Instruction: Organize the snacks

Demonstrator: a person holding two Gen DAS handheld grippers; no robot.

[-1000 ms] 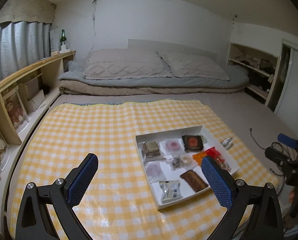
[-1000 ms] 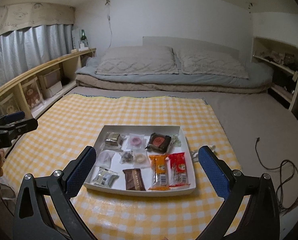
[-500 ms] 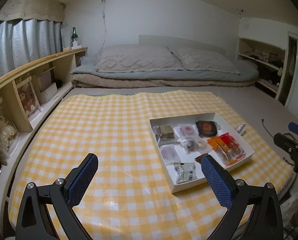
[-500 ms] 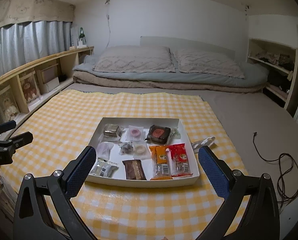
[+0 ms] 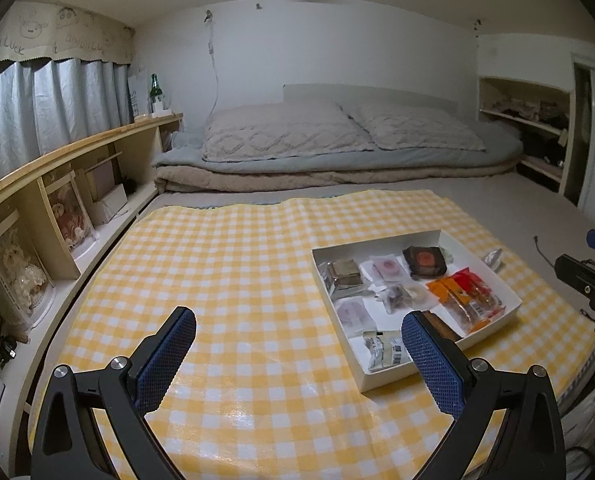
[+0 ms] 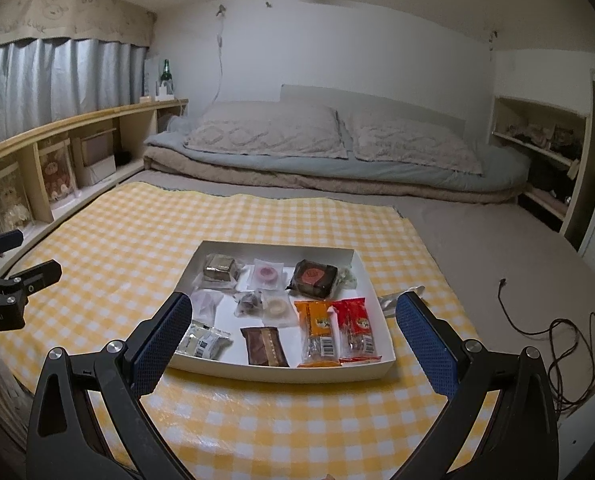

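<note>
I hold both tools above the yellow checked cloth (image 6: 109, 236) with nothing in either: my right tool (image 6: 293, 332) is spread wide and released, and my left tool (image 5: 299, 354) is the same, its blue pads well apart over bare cloth.

The snacks lie in the white tray (image 6: 281, 370), which sits on the cloth straight ahead of my right tool and just below it, so that the tray's near wall falls between my two right fingers. From my left tool the tray (image 5: 381, 380) lies off to the right, its near corner just beside my right-hand finger. I judge the right hand to be the nearer and better placed one for the first pick.

One loose silver wrapper (image 6: 401, 298) lies on the cloth outside the tray, touching or almost touching its right wall, ahead of my right tool's right finger. It looks like the piece not yet put away. Its long axis runs roughly along the tray wall, slanting away from me.

Inside the tray the orange packet (image 6: 317, 332) and the red packet (image 6: 357, 332) lie side by side with their long axes pointing away from me; the brown bar (image 6: 266, 346) lies the same way to their left. To take the wrapper I would shift right and forward, then close across its narrow width
</note>
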